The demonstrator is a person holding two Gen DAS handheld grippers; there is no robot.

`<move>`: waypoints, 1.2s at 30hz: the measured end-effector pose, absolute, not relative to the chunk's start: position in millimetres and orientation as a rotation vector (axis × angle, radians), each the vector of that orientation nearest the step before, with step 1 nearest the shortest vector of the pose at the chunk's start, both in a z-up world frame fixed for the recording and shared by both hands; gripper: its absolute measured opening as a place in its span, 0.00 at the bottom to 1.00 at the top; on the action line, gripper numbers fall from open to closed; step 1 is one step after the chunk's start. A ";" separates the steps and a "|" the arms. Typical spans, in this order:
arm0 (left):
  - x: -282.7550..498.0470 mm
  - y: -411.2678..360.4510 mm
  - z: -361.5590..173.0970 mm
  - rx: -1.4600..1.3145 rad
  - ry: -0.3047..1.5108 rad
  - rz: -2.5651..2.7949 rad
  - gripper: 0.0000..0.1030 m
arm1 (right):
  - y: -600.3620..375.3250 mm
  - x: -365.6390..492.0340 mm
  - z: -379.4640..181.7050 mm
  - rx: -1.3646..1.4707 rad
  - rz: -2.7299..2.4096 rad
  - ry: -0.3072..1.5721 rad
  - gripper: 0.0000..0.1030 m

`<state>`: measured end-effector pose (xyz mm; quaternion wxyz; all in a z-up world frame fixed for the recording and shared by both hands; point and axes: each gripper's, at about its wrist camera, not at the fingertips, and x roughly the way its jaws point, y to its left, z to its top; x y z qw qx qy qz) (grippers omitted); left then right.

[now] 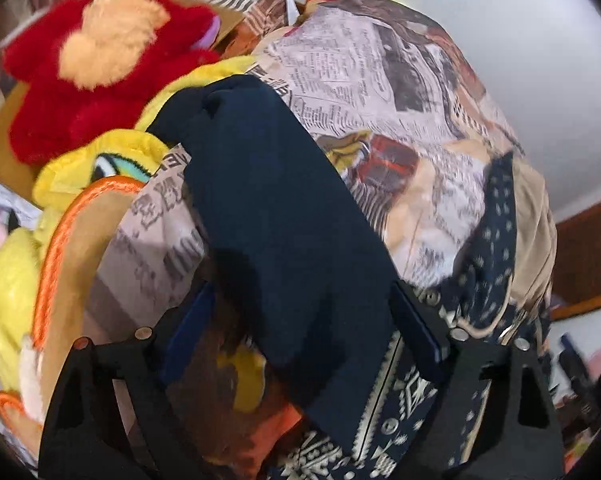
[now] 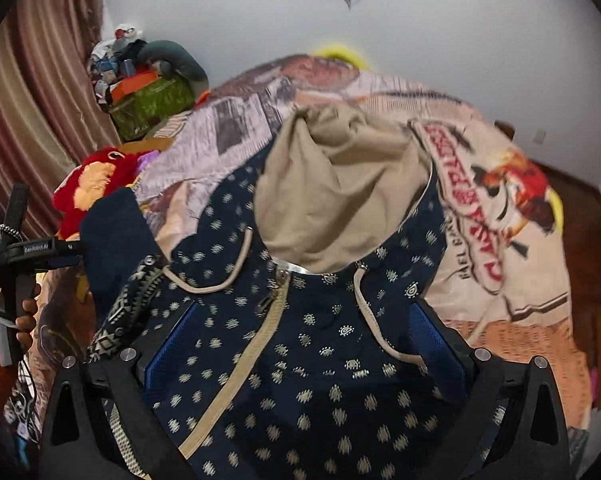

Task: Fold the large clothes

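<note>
A soft, limp navy hooded jacket with cream dots and tan hood lining is lying on the newspaper-print bedspread. Both the left claw and the right claw are straddling its fabric, released; shoulder seams look like the best holds.

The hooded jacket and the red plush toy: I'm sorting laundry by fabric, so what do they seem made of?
Hooded jacket: looks like matte woven cotton, navy with a pale print, tan lining in the hood; soft creases, no sheen.
Red plush toy: likely synthetic pile, fuzzy and fluffy at its edges.
</note>
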<state>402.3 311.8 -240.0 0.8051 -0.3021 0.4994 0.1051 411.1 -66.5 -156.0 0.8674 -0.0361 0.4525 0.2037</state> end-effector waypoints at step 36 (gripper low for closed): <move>411.4 76.0 -116.9 -0.172 0.906 -0.238 0.02 | -74.3 393.0 -132.1 -0.195 0.479 0.957 0.99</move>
